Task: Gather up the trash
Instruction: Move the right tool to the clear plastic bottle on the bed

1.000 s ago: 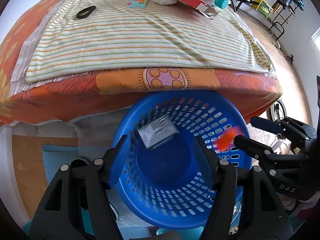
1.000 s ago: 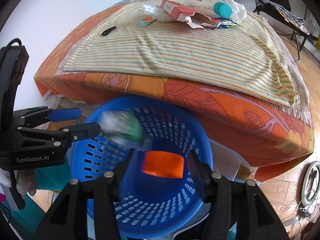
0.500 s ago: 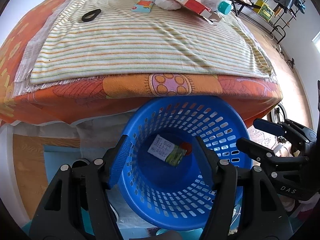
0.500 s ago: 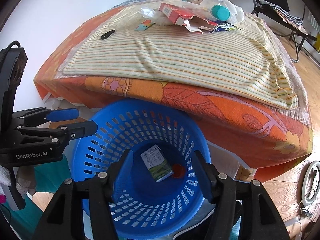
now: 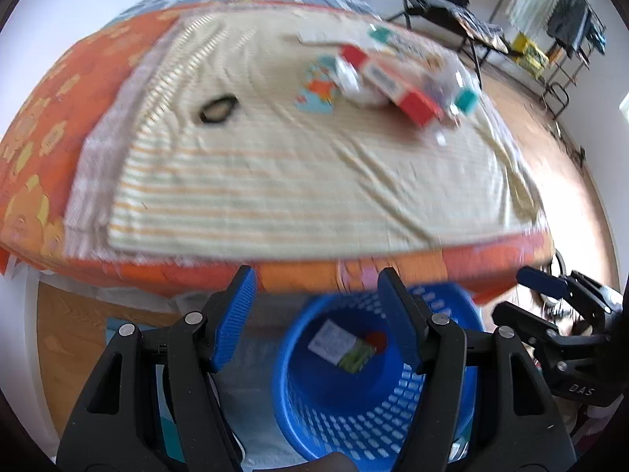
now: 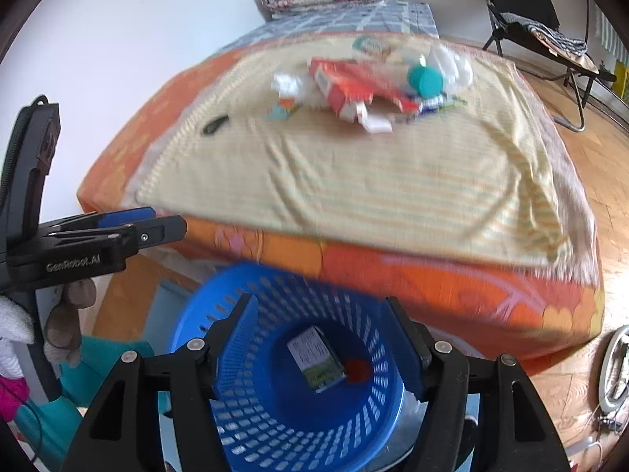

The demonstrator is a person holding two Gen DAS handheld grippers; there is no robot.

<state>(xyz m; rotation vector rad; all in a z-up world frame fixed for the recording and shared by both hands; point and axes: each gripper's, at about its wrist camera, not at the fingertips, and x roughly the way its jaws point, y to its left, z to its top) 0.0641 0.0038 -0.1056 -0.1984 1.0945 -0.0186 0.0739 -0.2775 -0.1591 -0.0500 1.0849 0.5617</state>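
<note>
Trash pile [image 6: 369, 86]: a heap at the middle of the far half of the bed [image 6: 393, 181], lying on the striped sheet [image 5: 298, 181]. It holds a red-and-white carton [image 5: 389, 82], crumpled white plastic [image 6: 448, 61] and a teal-capped bottle [image 6: 424, 80], all blurred. The carton's long axis runs from about ten o'clock to four o'clock in your left wrist view.

Already collected: a small printed carton [image 6: 316, 358] and a red scrap [image 6: 357, 369] lie at the bottom of the blue basket [image 6: 251, 424], which stands on the floor against the near edge of the bed.

Key relation: from your right claw [image 6: 318, 342] the pile lies at twelve o'clock, straight ahead across the sheet. From your left claw [image 5: 314, 314] it lies at about one o'clock. The right hand is judged the better aligned; neither is close.

Claw state: both stand roughly two-thirds open and empty, poised over the basket. The right claw's jaws have just been opening, with nothing between them.

Outliers: a black loop [image 5: 218, 110] at eleven o'clock from your left claw, well apart from the pile, and a flat colourful wrapper [image 5: 318, 94] just beside it.
</note>
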